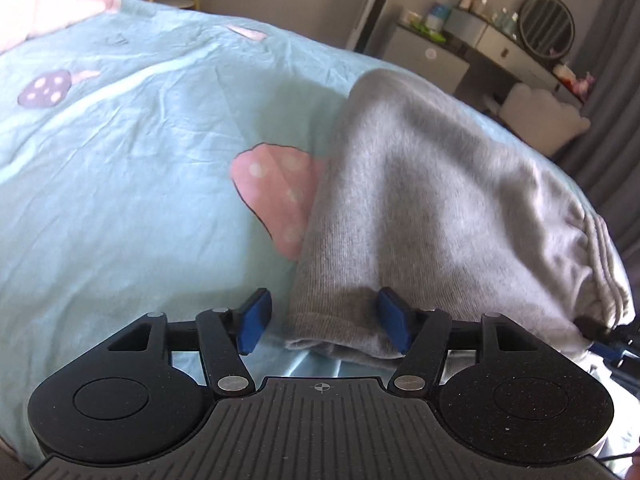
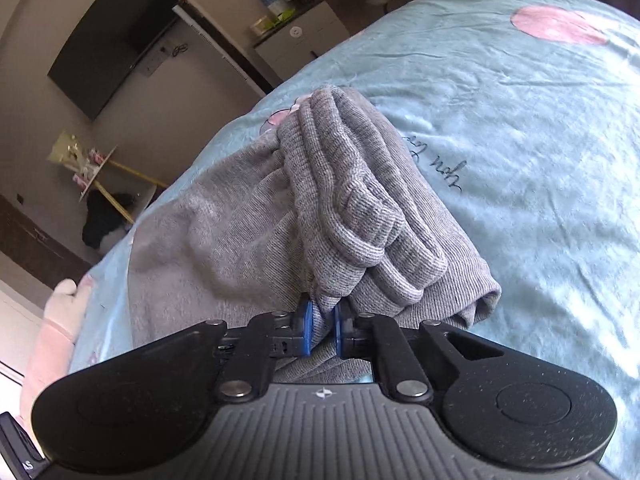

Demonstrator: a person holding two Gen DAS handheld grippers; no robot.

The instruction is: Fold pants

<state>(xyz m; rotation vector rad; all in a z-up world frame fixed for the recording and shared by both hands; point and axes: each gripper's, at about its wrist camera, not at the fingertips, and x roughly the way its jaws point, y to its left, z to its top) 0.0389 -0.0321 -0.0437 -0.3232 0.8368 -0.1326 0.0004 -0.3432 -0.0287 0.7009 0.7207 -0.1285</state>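
Note:
Grey knit pants (image 1: 420, 208) lie folded lengthwise on a light teal bed sheet (image 1: 120, 160) printed with pink mushrooms. My left gripper (image 1: 324, 320) is open at the near, narrow end of the pants. That end lies between the blue pads: the right pad rests against the fabric and the left pad stands apart from it. In the right wrist view the pants (image 2: 224, 232) are bunched, with the ribbed waistband (image 2: 352, 208) folded in thick ridges. My right gripper (image 2: 323, 326) is shut on a pinch of grey fabric just below the waistband.
A pink plush thing (image 1: 44, 4) (image 2: 56, 320) lies at the bed's edge. Beyond the bed are a dresser with a round mirror (image 1: 548, 26), a white cabinet (image 2: 296, 36) and a dark wall screen (image 2: 108, 36). The sheet (image 2: 520, 120) spreads wide beside the pants.

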